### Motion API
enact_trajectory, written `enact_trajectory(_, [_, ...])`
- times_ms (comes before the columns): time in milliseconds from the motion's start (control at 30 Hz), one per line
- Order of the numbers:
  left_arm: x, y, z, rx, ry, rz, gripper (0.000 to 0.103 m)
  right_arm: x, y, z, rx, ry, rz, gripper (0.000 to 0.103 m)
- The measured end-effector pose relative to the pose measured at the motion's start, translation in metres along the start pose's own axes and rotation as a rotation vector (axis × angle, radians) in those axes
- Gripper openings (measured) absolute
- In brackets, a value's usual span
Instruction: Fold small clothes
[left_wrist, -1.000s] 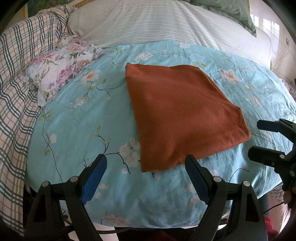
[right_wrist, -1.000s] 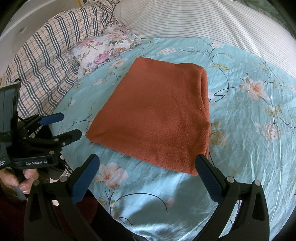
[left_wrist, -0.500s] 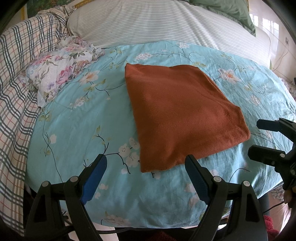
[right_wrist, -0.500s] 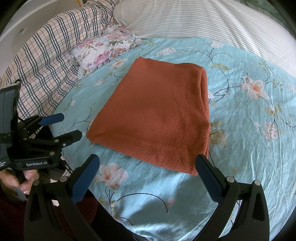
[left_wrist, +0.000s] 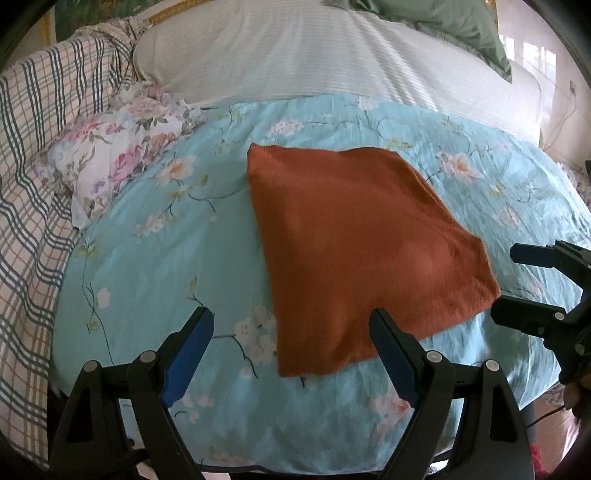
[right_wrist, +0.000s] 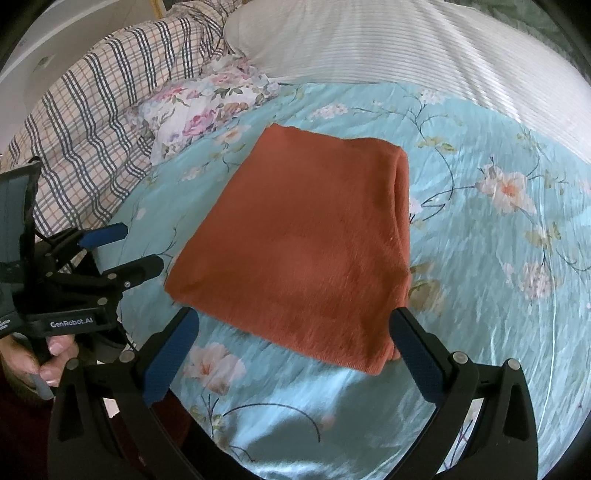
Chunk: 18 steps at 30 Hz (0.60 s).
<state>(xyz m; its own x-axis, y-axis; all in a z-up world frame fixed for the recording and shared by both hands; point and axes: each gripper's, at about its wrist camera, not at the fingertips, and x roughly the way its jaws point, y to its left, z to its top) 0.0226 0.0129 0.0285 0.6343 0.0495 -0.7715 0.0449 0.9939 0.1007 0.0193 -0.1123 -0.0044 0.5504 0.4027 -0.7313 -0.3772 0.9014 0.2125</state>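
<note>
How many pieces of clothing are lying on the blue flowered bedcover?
1: a folded rust-orange cloth in the middle of the blue bedcover. The flowered white fabric at its left edge may be another garment; unclear.

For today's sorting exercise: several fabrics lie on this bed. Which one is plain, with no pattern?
The rust-orange cloth, folded flat on the turquoise floral sheet. The others are flowered, checked or striped.

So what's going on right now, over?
Both tongs, left and right, open, holding nothing. Orange cloth lies folded flat on the bedspread. Nothing in the way.
</note>
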Motion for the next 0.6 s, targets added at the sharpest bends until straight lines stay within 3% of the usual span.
enact_trajectory(600, [0.012, 0.004, 0.014, -0.007, 0.003, -0.008, 0.087, 0.012, -0.014, 0.01, 0.036, -0.015, 0.033, 0.103])
